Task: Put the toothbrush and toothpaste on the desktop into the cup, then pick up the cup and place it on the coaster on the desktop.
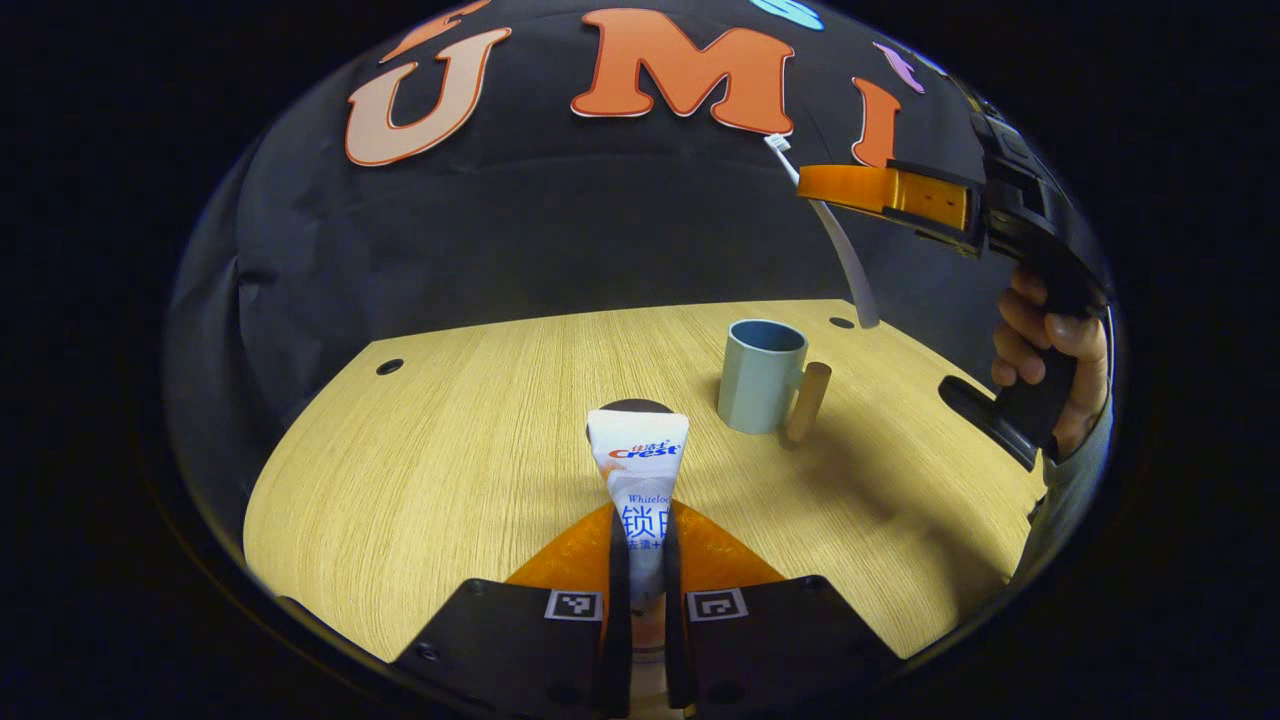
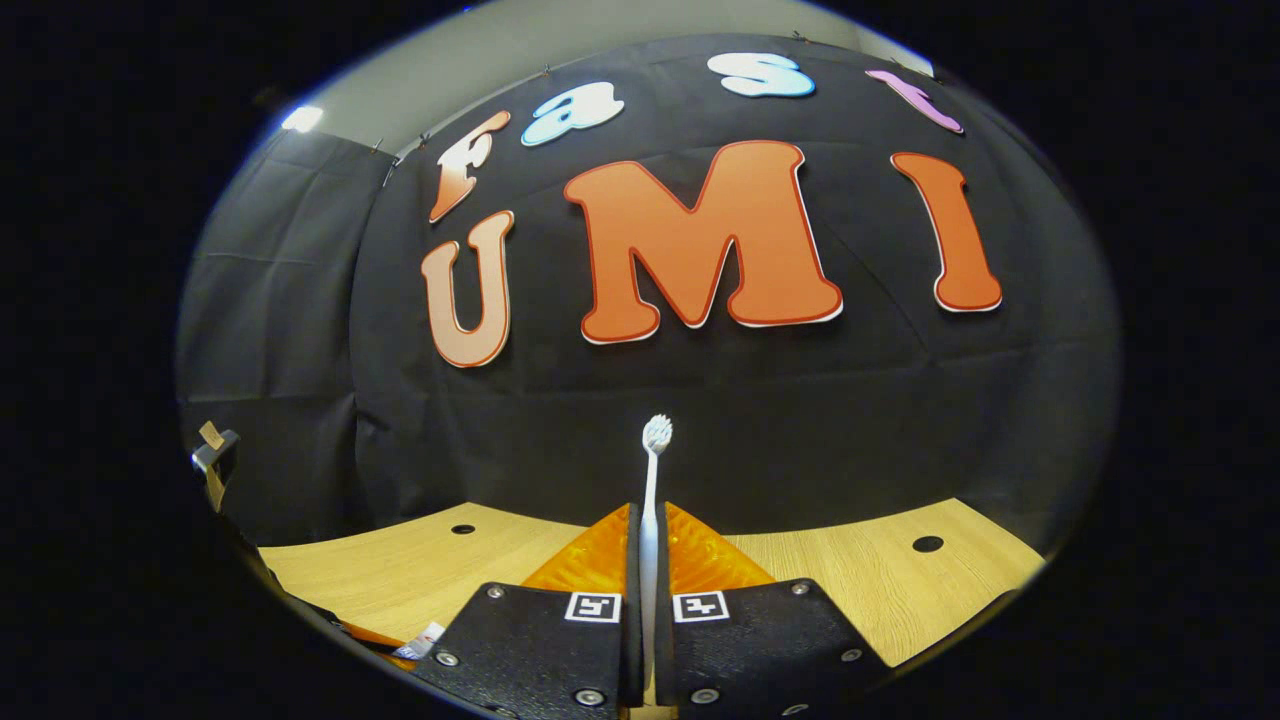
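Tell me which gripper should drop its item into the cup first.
Right, probably. In the left gripper view the right gripper holds the toothbrush above the table beside the cup, handle pointing down. The left gripper grips the toothpaste farther back.

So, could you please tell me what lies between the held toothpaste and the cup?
In the left gripper view, only bare desktop lies between the toothpaste, clamped in the left gripper, and the cup.

The desk (image 1: 450,450) looks like pale matt wood grain; the toothpaste (image 1: 637,455) tube is glossy plastic; the cup (image 1: 758,385) is smooth and matt.
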Demonstrator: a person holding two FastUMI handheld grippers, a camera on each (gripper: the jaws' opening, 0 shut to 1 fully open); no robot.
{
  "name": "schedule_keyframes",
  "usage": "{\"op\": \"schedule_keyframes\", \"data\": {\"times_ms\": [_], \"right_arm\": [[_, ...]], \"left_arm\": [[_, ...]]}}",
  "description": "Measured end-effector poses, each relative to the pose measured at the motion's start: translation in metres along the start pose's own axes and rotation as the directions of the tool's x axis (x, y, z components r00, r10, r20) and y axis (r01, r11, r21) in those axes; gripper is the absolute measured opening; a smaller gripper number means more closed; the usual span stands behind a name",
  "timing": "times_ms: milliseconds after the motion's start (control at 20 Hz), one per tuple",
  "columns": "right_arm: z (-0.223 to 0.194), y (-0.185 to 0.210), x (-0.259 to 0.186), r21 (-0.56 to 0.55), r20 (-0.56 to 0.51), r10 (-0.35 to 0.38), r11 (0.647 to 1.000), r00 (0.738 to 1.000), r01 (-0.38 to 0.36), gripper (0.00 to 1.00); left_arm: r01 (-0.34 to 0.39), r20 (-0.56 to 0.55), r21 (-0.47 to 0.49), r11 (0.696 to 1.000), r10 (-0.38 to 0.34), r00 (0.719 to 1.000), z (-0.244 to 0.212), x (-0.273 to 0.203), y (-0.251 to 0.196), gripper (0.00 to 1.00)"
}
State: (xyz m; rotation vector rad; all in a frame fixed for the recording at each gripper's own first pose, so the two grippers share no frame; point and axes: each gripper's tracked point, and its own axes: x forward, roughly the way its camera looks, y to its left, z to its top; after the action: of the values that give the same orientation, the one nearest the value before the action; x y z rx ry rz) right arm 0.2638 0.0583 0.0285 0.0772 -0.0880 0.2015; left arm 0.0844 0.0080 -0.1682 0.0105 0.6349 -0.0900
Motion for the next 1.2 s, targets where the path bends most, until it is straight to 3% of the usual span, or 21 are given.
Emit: {"op": "schedule_keyframes", "data": {"times_ms": [500, 1200], "right_arm": [[-0.002, -0.024, 0.037, 0.023, 0.137, 0.021, 0.999, 0.990, -0.024, 0.05], [-0.051, -0.028, 0.060, 0.054, 0.082, 0.086, 0.994, 0.993, -0.091, 0.05]], "left_arm": [[0.000, 0.028, 0.005, 1.000, 0.000, 1.000, 0.005, 0.001, -0.001, 0.17], [-0.008, 0.047, -0.012, 1.000, 0.008, 0.999, 0.032, -0.046, 0.009, 0.20]]}}
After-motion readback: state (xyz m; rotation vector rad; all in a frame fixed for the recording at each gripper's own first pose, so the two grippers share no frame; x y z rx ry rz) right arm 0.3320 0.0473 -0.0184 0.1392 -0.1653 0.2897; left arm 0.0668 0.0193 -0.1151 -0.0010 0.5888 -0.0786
